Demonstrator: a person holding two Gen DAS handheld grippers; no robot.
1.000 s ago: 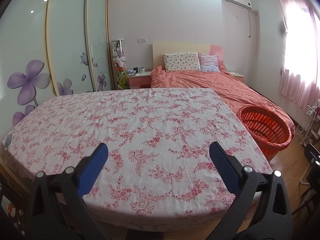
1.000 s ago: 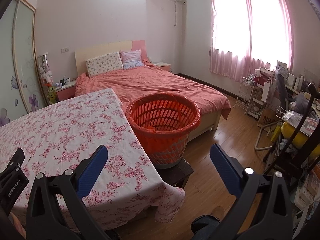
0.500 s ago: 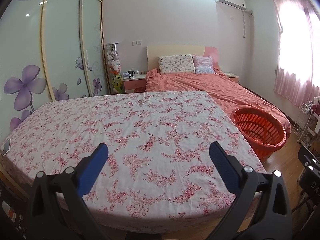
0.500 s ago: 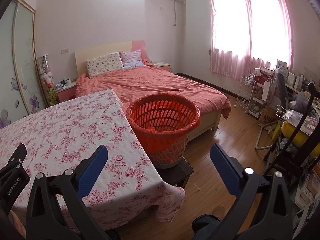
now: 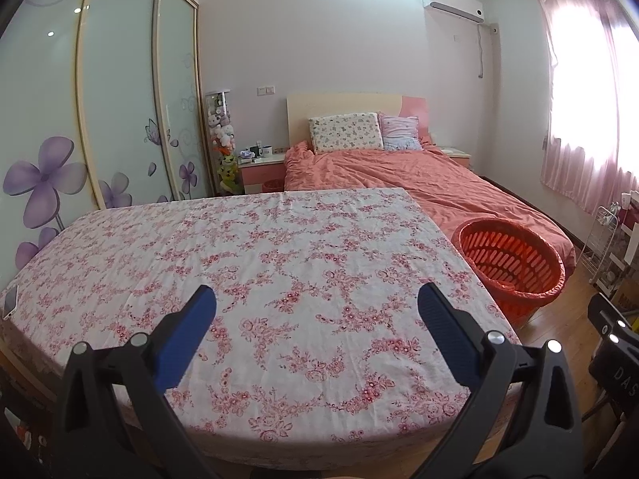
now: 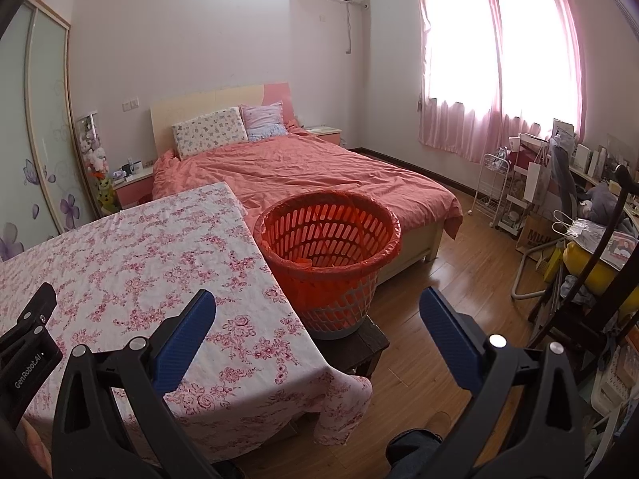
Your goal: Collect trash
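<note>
From the left wrist view, the left gripper hangs above the near edge of the flowered surface, jaws spread wide and empty, as though waiting for something to pick. No trash shows anywhere on the cloth; only a phone lies at the far left edge. The orange laundry-style basket stands just beside the right corner of the surface, likely put there as the bin within easy reach.

From the right wrist view, the right gripper has its jaws wide too, holding nothing, and faces the basket, which sits raised on a dark stool. A plastic liner covers its rim. A scrap may lie inside; I cannot tell.
</note>
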